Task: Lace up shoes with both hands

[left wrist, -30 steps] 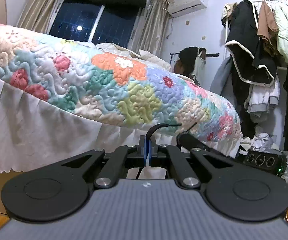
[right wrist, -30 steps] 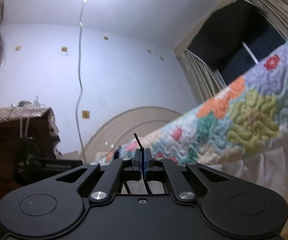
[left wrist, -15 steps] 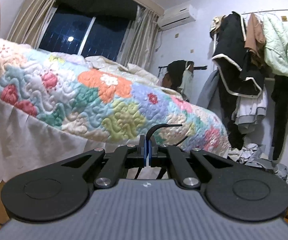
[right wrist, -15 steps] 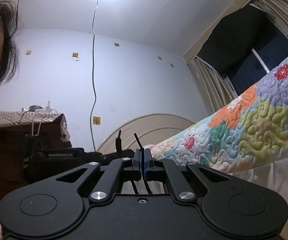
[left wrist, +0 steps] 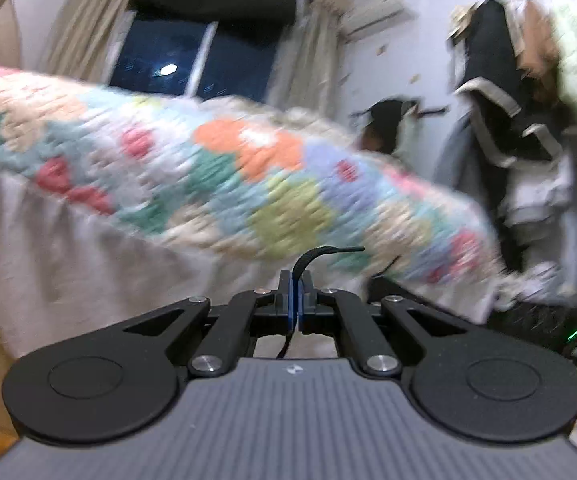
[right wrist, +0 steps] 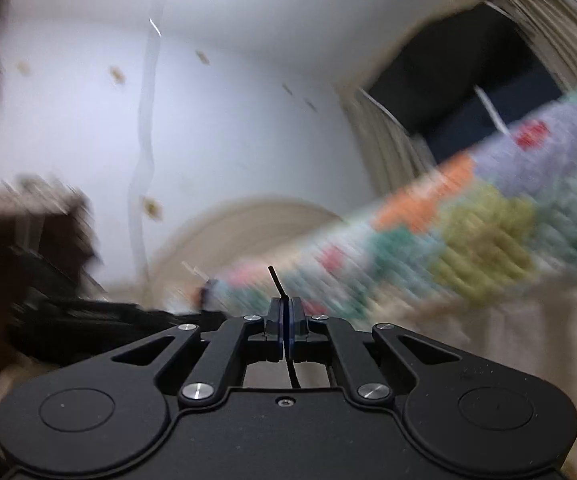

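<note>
Left wrist view: the left claw [left wrist: 296, 294] is clamped tight on a black lace [left wrist: 312, 256], whose free end curls up and bends right above the fingers, in front of the quilt [left wrist: 208, 184] on the bed. Clothes [left wrist: 528, 120] hang right of the quilt.

Right wrist view, blurred: the right claw [right wrist: 285, 320] pinches a lace end [right wrist: 277, 280] that sticks straight up, left of the quilt [right wrist: 468, 232]. No shoe shows.
</note>
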`<control>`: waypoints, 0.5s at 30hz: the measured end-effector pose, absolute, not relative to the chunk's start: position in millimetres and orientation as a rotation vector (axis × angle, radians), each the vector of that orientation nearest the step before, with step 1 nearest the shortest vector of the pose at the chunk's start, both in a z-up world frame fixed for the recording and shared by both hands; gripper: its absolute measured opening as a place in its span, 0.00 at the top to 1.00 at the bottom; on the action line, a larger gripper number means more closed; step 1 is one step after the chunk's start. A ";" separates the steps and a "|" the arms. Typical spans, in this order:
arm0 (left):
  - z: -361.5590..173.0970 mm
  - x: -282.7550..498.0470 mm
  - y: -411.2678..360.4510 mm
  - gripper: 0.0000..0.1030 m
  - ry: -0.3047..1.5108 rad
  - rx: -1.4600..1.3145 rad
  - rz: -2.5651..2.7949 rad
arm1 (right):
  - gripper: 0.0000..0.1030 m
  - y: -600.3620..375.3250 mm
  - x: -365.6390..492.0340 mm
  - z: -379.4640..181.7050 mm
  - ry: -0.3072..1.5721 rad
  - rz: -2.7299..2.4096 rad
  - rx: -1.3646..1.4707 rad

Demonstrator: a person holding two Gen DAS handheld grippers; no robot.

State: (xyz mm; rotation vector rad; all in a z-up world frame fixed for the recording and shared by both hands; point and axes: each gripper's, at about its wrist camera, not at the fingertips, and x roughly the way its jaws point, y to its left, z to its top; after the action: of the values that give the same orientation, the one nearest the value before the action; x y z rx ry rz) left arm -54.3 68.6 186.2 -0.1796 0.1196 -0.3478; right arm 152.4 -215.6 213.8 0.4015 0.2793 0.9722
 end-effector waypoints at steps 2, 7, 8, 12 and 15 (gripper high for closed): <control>166.2 -47.4 80.5 0.99 0.182 -0.208 -0.318 | 0.97 -215.2 155.8 198.5 0.372 0.897 0.300; 110.1 -33.4 110.6 0.99 0.354 -0.315 -0.272 | 0.97 -209.0 161.6 138.3 0.617 0.760 0.041; 99.9 -31.7 115.2 0.99 0.385 -0.335 -0.267 | 0.97 -203.7 161.9 123.4 0.666 0.752 -0.006; 59.0 -23.6 128.3 0.99 0.483 -0.371 -0.263 | 0.93 -174.5 161.6 64.5 0.889 0.766 -0.132; 41.6 -21.6 135.4 0.99 0.524 -0.403 -0.282 | 0.86 -154.5 159.1 30.3 1.045 0.788 -0.165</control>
State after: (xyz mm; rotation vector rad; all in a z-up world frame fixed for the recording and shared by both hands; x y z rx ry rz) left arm -21.6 135.4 41.6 -0.4032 0.5240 -0.2819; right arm 159.1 -154.5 30.3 -0.1652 1.0450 0.7884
